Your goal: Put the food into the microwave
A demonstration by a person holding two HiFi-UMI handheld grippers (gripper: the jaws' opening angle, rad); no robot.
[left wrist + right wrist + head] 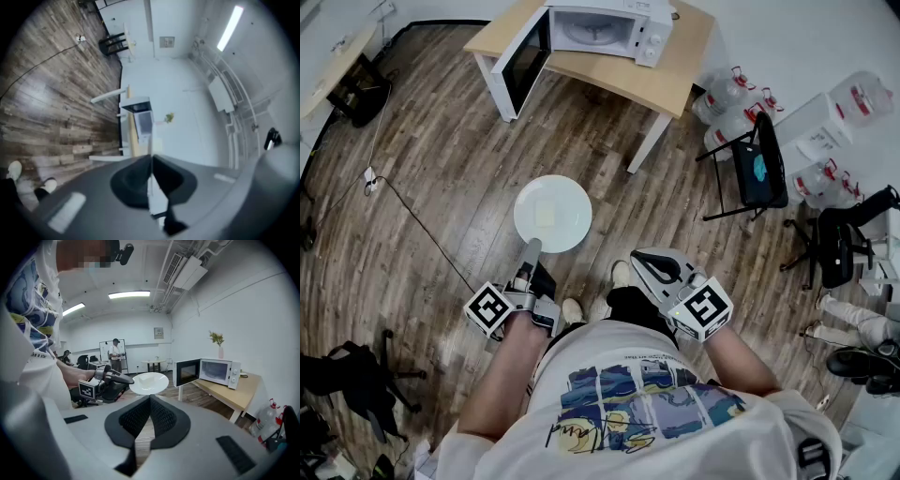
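A white plate (pixel 567 202) carrying a pale square piece of food (pixel 546 214) hangs level above the wooden floor. My left gripper (pixel 531 247) is shut on the plate's near rim; in the left gripper view the rim shows as a thin white edge (pixel 151 187) between the closed jaws. My right gripper (pixel 649 265) sits to the right of the plate, shut and holding nothing. The right gripper view shows the plate (pixel 149 382), the left gripper (pixel 123 378) and the white microwave (pixel 215 371). The microwave (pixel 605 28) stands on a table ahead, its door (pixel 523 61) swung open.
The microwave's light wooden table (pixel 675 80) is at the far side of the room. A black folding chair (pixel 759 169) and several water jugs (pixel 727 98) stand to the right. A cable (pixel 412 216) runs across the floor on the left. A person (pixel 115 355) stands far back.
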